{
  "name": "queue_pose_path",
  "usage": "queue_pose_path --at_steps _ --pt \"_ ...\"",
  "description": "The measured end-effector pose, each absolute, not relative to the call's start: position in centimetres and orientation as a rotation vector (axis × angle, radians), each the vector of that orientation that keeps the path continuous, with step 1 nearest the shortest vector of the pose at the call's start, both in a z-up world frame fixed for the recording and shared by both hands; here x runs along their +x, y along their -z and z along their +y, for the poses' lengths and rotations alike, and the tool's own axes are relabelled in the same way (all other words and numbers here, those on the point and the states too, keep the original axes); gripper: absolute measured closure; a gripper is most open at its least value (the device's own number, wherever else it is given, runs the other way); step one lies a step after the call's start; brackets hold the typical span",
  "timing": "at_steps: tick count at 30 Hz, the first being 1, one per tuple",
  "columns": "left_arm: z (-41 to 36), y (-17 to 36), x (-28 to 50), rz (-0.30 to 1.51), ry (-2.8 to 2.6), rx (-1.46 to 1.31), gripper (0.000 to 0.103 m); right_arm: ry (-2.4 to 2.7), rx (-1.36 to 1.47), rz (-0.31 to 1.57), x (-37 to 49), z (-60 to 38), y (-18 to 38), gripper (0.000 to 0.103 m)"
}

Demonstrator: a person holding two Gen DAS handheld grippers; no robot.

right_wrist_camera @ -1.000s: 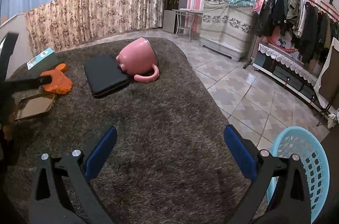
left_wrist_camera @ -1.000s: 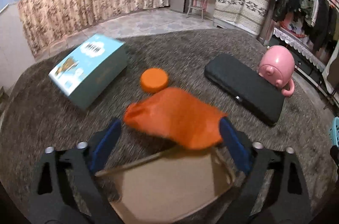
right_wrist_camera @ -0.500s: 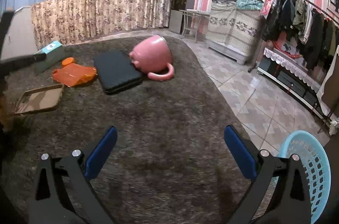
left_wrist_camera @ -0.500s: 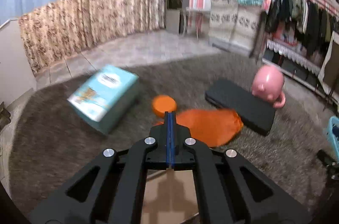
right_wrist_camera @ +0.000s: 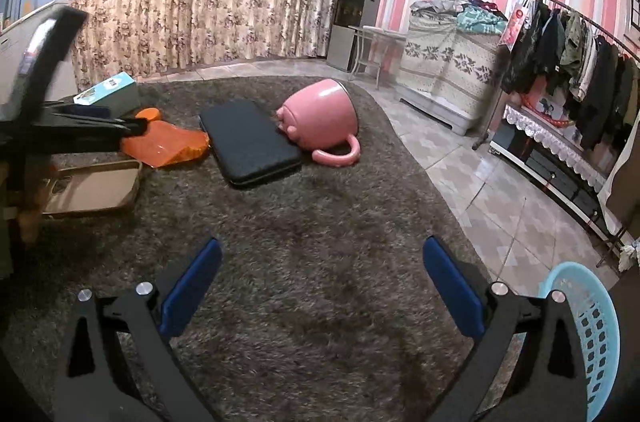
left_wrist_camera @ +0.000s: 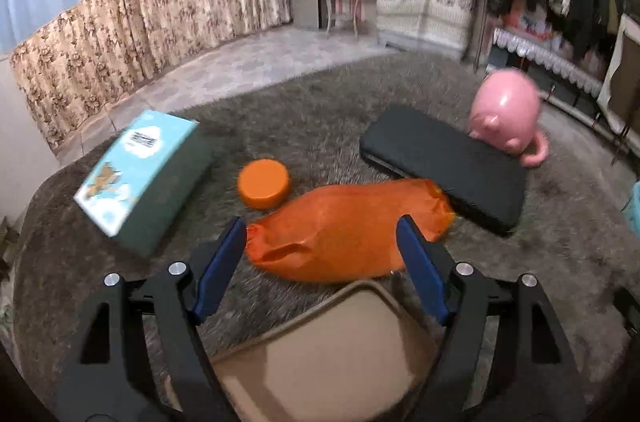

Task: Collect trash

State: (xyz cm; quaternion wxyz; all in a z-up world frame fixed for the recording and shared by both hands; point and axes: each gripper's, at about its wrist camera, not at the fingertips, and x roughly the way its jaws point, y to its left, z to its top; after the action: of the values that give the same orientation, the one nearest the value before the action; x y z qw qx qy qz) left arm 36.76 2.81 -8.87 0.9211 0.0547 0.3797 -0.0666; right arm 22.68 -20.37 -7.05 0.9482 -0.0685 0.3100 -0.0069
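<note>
An orange plastic bag [left_wrist_camera: 344,226] lies flat on the dark shaggy carpet, beside a black flat case [left_wrist_camera: 444,166]. My left gripper [left_wrist_camera: 321,222] hovers over the bag's near end. Its jaws are opening, and the blue pads stand on either side of the bag without pressing it. Under the fingers sits a tan shallow tray [left_wrist_camera: 320,362]. A small orange round lid [left_wrist_camera: 263,182] rests just past the bag. In the right wrist view the bag [right_wrist_camera: 168,144] shows at the far left. My right gripper [right_wrist_camera: 322,246] is open over bare carpet, holding nothing.
A teal carton [left_wrist_camera: 144,170] lies at the left. A pink pig-shaped mug [right_wrist_camera: 320,118] lies on its side against the black case [right_wrist_camera: 250,142]. A light blue basket [right_wrist_camera: 588,334] stands on the tiled floor at the right. A clothes rack [right_wrist_camera: 580,62] lines the wall.
The bag, raised between the open left fingers a second ago, now lies flat on the carpet. The left jaws shut with nothing in them, then reopened near it.
</note>
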Motion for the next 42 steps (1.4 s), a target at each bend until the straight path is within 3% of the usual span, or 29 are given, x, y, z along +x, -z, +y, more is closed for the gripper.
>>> queue_pose_path --at_steps 2,3,5,12,19,25,35,42 --pt "2.3 10.2 37.9 0.843 0.138 0.122 0.064 0.018 -0.127 0.633 22.6 -20.6 7.2 0.004" --pt "2.2 10.6 38.1 0.863 0.133 0.127 0.068 0.019 -0.122 0.633 22.6 -20.7 7.2 0.004" --pt "2.4 10.6 37.7 0.855 0.164 0.111 0.091 0.022 -0.114 0.635 22.7 -20.8 7.3 0.004" --pt "4.3 7.5 34.6 0.757 0.201 0.089 0.097 0.016 -0.126 0.640 22.9 -20.3 7.5 0.004" --pt "13.2 4.1 30.5 0.643 0.026 -0.002 0.098 -0.074 -0.110 0.644 24.3 -17.9 7.0 0.004" --pt "21.2 5.4 29.6 0.616 -0.154 -0.097 0.098 -0.216 -0.090 0.607 27.9 -12.5 6.1 0.004" --pt "23.2 7.4 30.1 0.588 -0.286 -0.146 0.098 -0.359 -0.145 0.668 35.9 -4.5 8.2 0.006" --pt "24.0 8.2 30.1 0.605 -0.318 -0.171 0.098 -0.439 -0.197 0.744 39.6 -0.3 10.1 0.023"
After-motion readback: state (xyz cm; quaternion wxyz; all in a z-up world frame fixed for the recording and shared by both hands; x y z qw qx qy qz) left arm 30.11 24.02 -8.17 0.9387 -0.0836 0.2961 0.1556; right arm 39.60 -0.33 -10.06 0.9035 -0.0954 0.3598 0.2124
